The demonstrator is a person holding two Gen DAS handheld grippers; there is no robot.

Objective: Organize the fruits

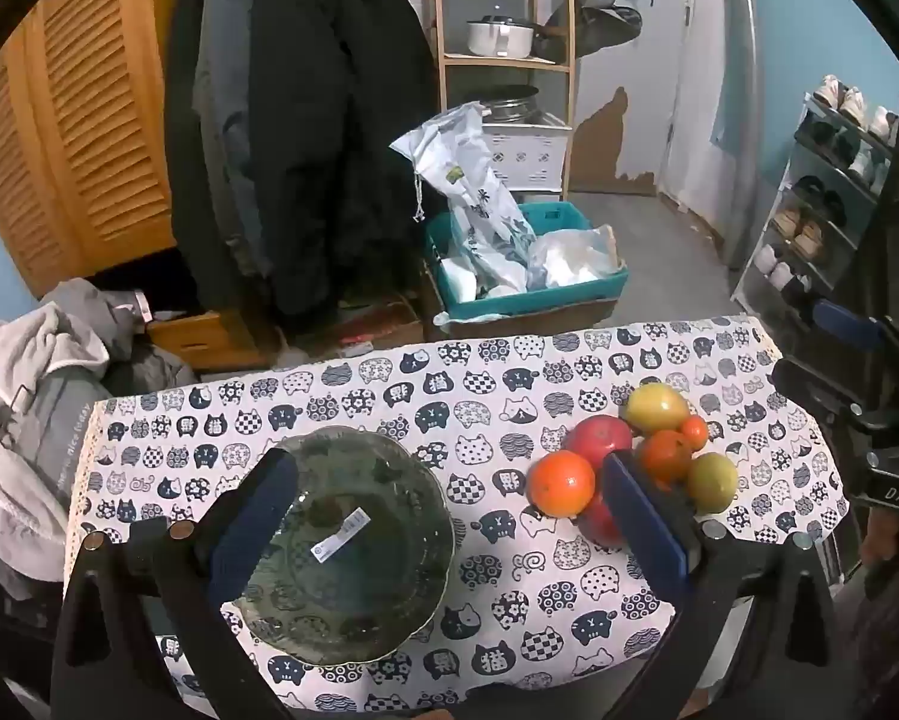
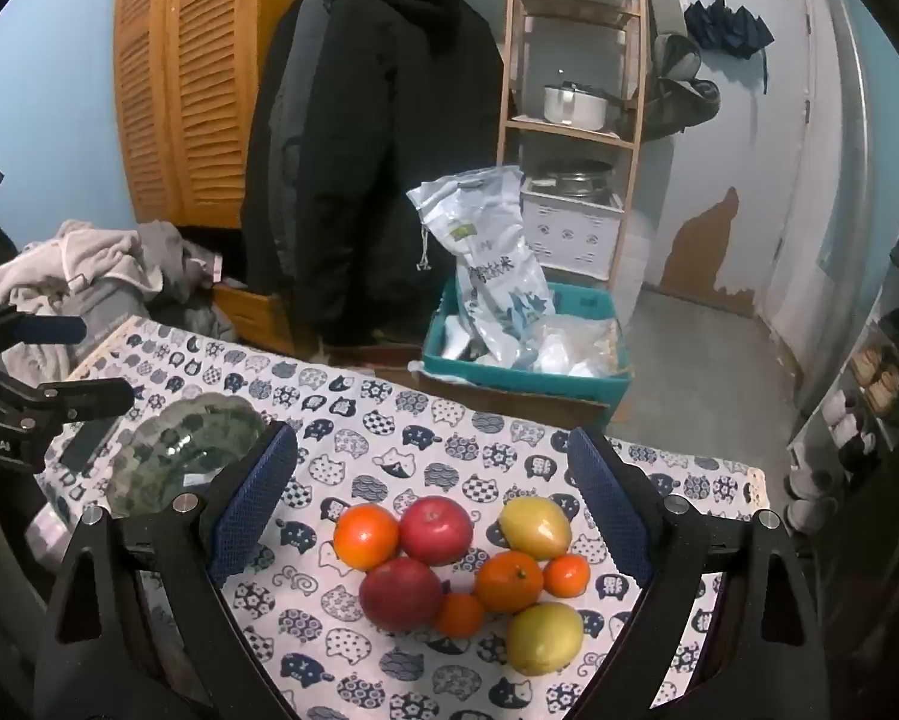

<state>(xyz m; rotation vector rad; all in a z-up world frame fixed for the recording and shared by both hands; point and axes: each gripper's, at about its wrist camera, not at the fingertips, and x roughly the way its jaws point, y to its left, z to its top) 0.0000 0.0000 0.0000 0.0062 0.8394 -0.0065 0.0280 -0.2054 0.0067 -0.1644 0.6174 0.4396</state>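
Lying sideways, upper lemon (image 2: 535,527).

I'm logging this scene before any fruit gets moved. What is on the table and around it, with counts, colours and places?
Apples: two, red, in the fruit cluster.
Lemons: two, yellow-green, right side of the cluster.
Oranges: four, orange, two larger and two small, among the other fruit.
Glass bowl: one, clear greenish, holds no fruit, left of the fruit.
Tablecloth: one, white with dark cat print, covers the table.
Crate: one, teal, on the floor behind, holding bags.
Coats: dark, hanging behind.
Left gripper: open, above the bowl.
Right gripper: open, above the fruit.
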